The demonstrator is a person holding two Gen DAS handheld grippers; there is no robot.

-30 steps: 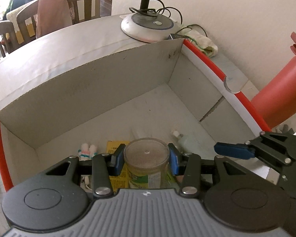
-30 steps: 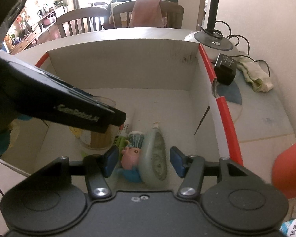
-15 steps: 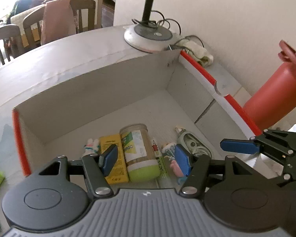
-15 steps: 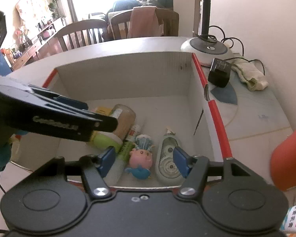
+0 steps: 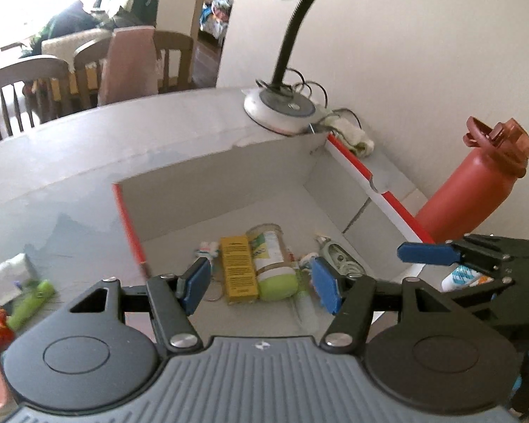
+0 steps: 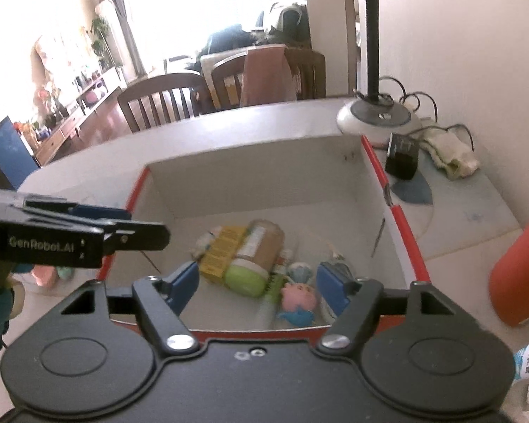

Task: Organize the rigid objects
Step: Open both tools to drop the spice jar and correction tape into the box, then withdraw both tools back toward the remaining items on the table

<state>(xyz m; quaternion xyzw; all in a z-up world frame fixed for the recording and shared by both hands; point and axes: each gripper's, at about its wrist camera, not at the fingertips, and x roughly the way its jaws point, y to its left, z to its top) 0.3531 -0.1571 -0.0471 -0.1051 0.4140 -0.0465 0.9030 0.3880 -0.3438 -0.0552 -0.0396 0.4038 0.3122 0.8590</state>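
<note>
A white cardboard box with red edges (image 5: 130,229) (image 6: 403,232) holds a jar with a green lid (image 5: 273,261) (image 6: 254,257) lying on its side. Beside the jar lie a yellow packet (image 5: 238,269) (image 6: 220,252), a pink toy (image 6: 298,298) and a tape dispenser (image 5: 340,261). My left gripper (image 5: 261,287) hangs open above the box's near side with nothing between its pads. My right gripper (image 6: 257,289) hovers over the near rim, its jaws opening and empty. Each gripper shows at the edge of the other's view.
A red water bottle (image 5: 476,183) (image 6: 522,264) stands right of the box. A lamp base (image 5: 282,109) (image 6: 374,116), a black charger (image 6: 402,158) and a cloth (image 6: 451,155) sit behind it. A green item (image 5: 31,303) lies on the table at left. Chairs stand beyond.
The left gripper let go of the jar, which now lies on its side in the box. Both grippers rose and drew back from the box. The right jaws spread wider.
</note>
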